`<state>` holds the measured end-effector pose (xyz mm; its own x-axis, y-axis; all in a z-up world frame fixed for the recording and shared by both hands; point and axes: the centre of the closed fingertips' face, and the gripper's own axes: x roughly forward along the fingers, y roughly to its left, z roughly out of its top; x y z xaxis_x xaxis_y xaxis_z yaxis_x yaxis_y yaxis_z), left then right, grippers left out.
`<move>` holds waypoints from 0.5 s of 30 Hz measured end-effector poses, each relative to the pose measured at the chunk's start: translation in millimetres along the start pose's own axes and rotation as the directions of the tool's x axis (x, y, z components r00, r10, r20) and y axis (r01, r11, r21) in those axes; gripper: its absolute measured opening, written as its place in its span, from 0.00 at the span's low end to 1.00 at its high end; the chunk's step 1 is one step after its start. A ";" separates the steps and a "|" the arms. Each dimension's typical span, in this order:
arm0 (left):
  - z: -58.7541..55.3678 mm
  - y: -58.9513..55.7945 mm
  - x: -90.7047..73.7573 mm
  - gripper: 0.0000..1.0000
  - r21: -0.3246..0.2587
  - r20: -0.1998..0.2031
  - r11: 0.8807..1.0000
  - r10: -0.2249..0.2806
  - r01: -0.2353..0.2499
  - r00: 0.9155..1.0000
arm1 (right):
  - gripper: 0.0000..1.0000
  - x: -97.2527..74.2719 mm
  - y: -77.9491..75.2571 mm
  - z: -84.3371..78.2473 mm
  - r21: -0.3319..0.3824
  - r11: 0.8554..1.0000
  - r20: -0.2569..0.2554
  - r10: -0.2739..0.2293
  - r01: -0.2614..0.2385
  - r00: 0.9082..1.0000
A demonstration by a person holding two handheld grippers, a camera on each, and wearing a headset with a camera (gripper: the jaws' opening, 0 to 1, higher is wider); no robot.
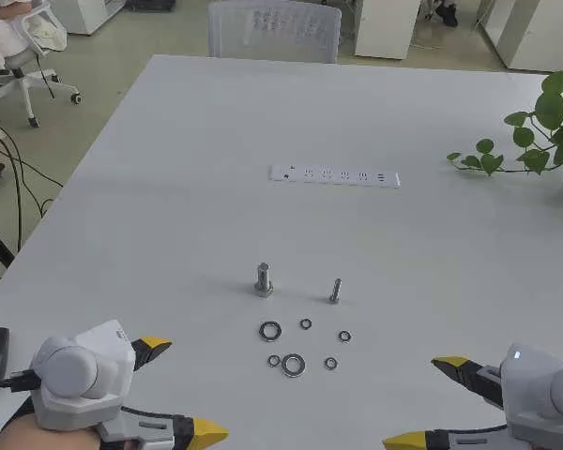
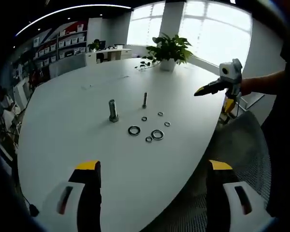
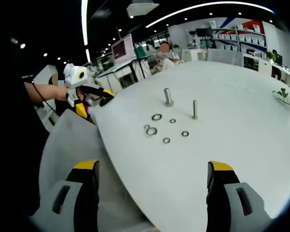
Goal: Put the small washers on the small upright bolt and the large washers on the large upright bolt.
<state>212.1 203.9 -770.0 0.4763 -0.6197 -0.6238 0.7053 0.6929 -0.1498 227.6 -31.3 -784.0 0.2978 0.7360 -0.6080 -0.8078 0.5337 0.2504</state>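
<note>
On the white table [image 1: 169, 187] a large upright bolt [image 1: 264, 279] stands left of a small upright bolt [image 1: 335, 291]. Just in front of them lie two large washers [image 1: 270, 330] [image 1: 294, 364] and several small washers [image 1: 344, 336], all flat. My left gripper [image 1: 186, 387] is open at the near left edge, and my right gripper [image 1: 422, 400] is open at the near right. The left gripper view has its open jaws [image 2: 152, 166] facing the large bolt [image 2: 113, 110] and small bolt [image 2: 145, 100]. In the right gripper view, open jaws [image 3: 152, 166] face the washers [image 3: 151, 131].
A white power strip [image 1: 335, 175] lies mid-table behind the bolts. A potted plant [image 1: 544, 131] stands at the right edge. A grey mesh chair [image 1: 274, 30] sits at the far side, and an office chair [image 1: 19, 66] at far left.
</note>
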 end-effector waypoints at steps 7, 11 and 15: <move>-2.7 -1.8 -0.5 0.92 -0.011 -0.009 1.000 -0.001 0.001 1.000 | 0.90 -0.3 -3.4 -3.2 0.018 1.000 0.011 -0.013 0.013 1.000; -4.6 -2.2 -1.3 0.91 -0.020 -0.017 1.000 -0.001 0.001 1.000 | 0.90 -0.8 -4.4 -3.6 0.020 1.000 0.014 -0.014 0.014 1.000; -5.9 -2.9 -2.3 0.90 -0.013 -0.023 1.000 -0.006 0.006 1.000 | 0.89 0.8 -2.9 -4.6 0.011 1.000 0.008 -0.008 0.008 1.000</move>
<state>205.9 205.4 -772.7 0.4600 -0.6152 -0.6403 0.7013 0.6940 -0.1630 227.8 -34.1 -788.6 0.3087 0.7350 -0.6038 -0.7998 0.5441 0.2534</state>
